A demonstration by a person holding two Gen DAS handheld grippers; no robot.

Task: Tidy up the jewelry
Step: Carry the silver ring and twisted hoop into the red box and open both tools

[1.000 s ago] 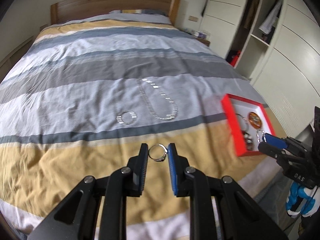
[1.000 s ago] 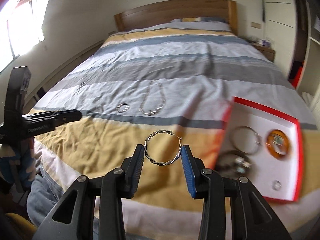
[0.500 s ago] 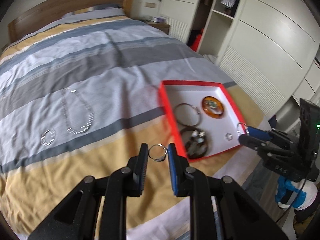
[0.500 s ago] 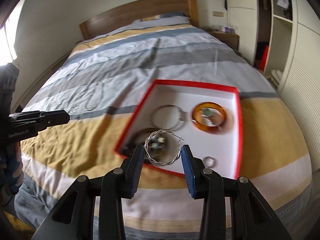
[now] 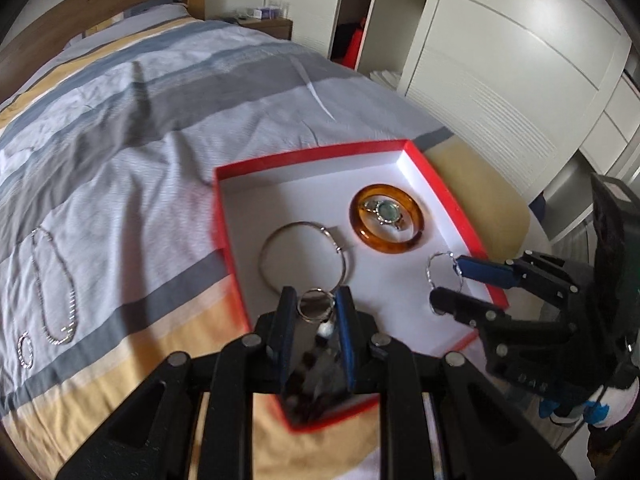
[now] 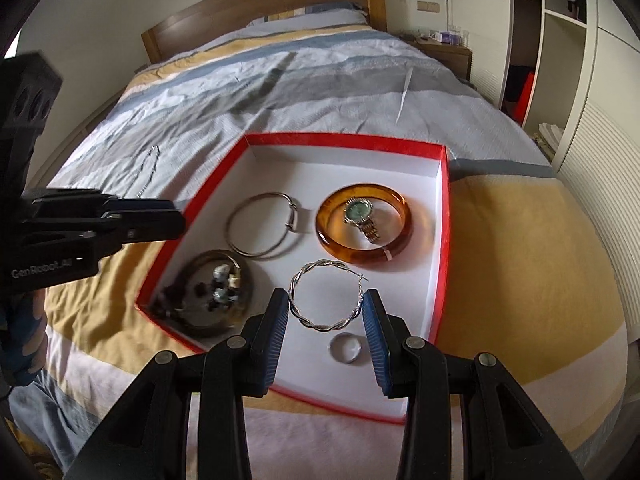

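L claw clamped on small ring, held over near-left corner of red box, above the dark bangle w/ beads; presumably poised for drop-in. R claw clamped on twisted hoop across its width, hoop upright over box's near edge, just above a plain ring lying on the box floor. Both pieces still gripped, not yet released. Mid-box: thin bangle, then amber bangle w/ watch nested inside, prob. to save space. Box sits near bed's right edge. Farther left on bed: chain and small bracelet, still to collect.
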